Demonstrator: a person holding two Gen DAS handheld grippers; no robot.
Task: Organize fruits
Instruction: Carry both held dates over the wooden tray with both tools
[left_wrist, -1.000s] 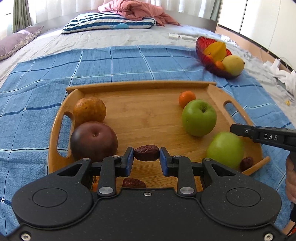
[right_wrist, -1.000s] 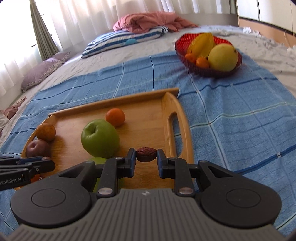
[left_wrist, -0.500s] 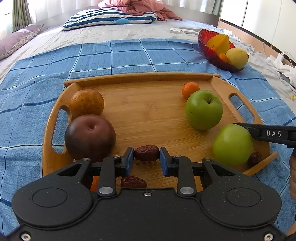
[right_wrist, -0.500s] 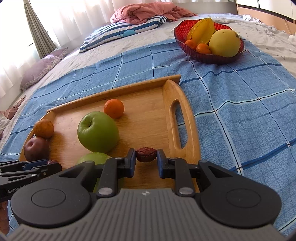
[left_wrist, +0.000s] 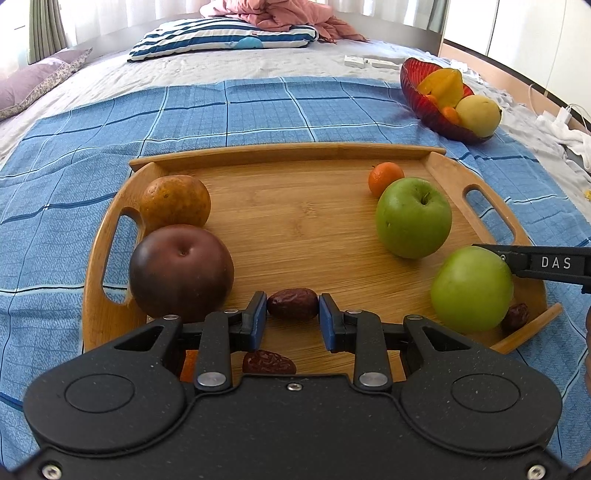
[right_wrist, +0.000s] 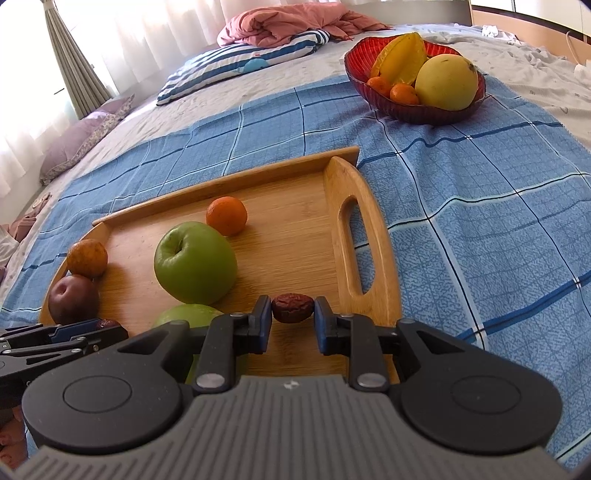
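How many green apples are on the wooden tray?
2. One green apple sits beside the small orange; the other lies at the tray's near right corner. None seems hidden.

Bright daylight fills both views, coming through the sheer curtains (right_wrist: 155, 40) at about eleven o'clock, which are blown out to white in the right wrist view. Fruit on the tray (left_wrist: 295, 229) casts soft, short shadows and the green apple (left_wrist: 413, 218) carries a mild sheen. Focus is sharp throughout. Fisheye bending curves the bed (left_wrist: 258, 70) strongly toward the edges, and the corners darken.
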